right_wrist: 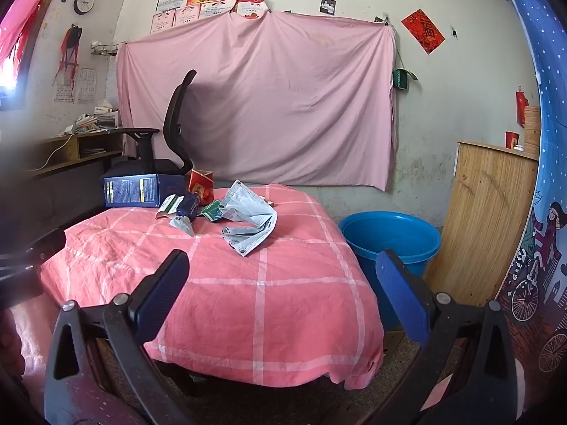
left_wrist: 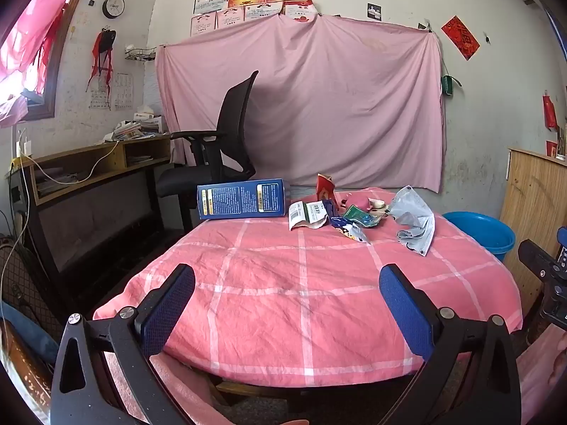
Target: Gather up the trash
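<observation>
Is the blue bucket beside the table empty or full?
Empty: the blue bucket shows only bare blue inner wall; its very bottom is hidden.

Pink-checked tablecloth [left_wrist: 269, 283], blue bucket [right_wrist: 389, 233]

left wrist: faces table [left_wrist: 301, 283] | right wrist: same table, from rightward

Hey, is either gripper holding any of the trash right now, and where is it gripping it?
Nothing is held. Both the left gripper and right gripper have jaws wide open over the pink checked cloth, short of the wrappers.
</observation>
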The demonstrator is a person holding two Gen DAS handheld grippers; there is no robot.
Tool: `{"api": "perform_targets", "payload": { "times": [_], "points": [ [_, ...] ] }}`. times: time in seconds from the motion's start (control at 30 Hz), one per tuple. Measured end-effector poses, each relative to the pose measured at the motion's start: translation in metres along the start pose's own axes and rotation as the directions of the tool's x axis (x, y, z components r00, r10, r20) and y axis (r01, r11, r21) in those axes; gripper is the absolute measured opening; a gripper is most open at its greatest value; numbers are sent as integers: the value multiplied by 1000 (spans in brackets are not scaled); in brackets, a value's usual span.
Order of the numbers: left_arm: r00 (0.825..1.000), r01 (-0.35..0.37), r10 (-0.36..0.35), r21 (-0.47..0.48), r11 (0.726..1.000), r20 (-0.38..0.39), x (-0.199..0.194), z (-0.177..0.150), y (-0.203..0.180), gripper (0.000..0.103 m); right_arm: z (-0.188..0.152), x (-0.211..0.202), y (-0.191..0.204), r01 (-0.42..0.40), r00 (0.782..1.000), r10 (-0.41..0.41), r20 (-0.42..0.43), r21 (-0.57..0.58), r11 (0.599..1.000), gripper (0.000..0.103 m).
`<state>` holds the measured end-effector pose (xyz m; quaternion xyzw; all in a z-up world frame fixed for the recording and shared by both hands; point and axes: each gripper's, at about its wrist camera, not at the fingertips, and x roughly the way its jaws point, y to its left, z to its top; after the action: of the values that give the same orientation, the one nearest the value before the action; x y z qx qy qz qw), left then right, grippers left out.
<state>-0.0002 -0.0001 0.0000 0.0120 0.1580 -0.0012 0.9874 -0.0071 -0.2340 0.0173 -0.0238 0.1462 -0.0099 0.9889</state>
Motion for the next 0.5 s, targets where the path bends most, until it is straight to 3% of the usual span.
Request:
{"api": "perform_targets", "payload": {
  "times": [0.5],
  "points": [
    [1000, 2, -2, -4, 1000, -6, 0, 0, 0, 102, 0, 0, -1, 0, 1000, 0, 1, 2, 1000, 103]
  ]
}}
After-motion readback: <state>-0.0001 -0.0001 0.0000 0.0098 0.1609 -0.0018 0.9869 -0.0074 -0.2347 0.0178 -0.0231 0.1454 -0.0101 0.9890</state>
